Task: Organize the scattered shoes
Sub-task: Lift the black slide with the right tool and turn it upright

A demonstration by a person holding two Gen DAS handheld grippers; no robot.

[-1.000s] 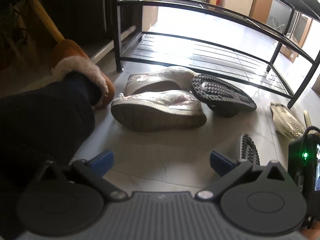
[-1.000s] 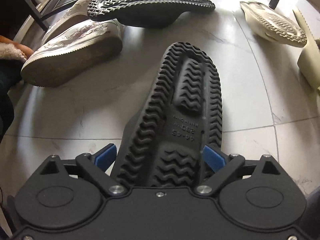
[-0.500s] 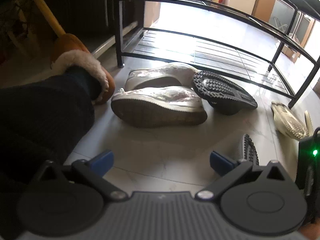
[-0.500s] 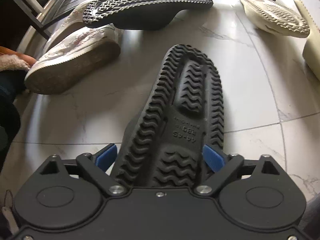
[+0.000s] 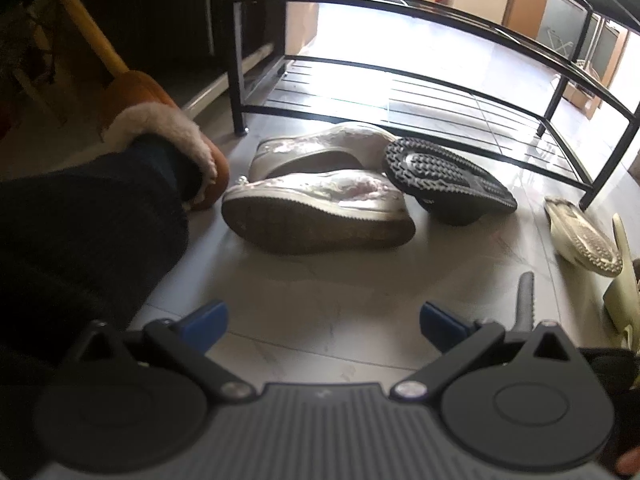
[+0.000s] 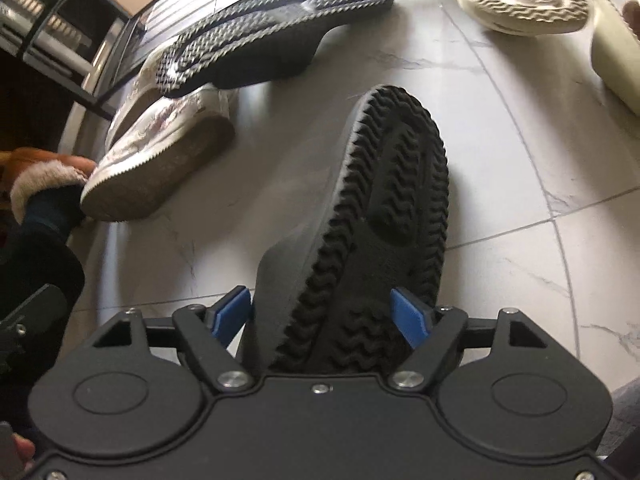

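**Right tongs closing round an upturned black slipper**

Right tongs (image 6: 322, 312): jaws closing, heel end of a black slipper (image 6: 384, 208) between the blue pads (image 6: 408, 314). The slipper is sole-up and tilted on its edge over the white marble floor (image 6: 520, 240); cannot tell whether the pads press on it yet

Left tongs (image 5: 323, 320): wide open, nothing between them, hanging above bare floor tile. The same black slipper shows edge-on just right of the right-hand finger

Floor beyond, left wrist view:
- second black slipper (image 5: 448, 178), sole-up, touching the toe of the far sneaker
- two pale pink-white sneakers (image 5: 320, 212) on their sides, one behind the other, near one's sole facing the camera
- cream slipper (image 5: 584, 236) sole-up at the right, well apart from the black one; another cream shoe (image 5: 624, 292) at the frame edge
- black metal shoe rack (image 5: 400, 64) behind the pile, lower shelf bare of shoes

At left, the person's dark trouser leg (image 5: 80, 232) and a tan fur-lined slipper (image 5: 168, 132), near the front sneaker's heel
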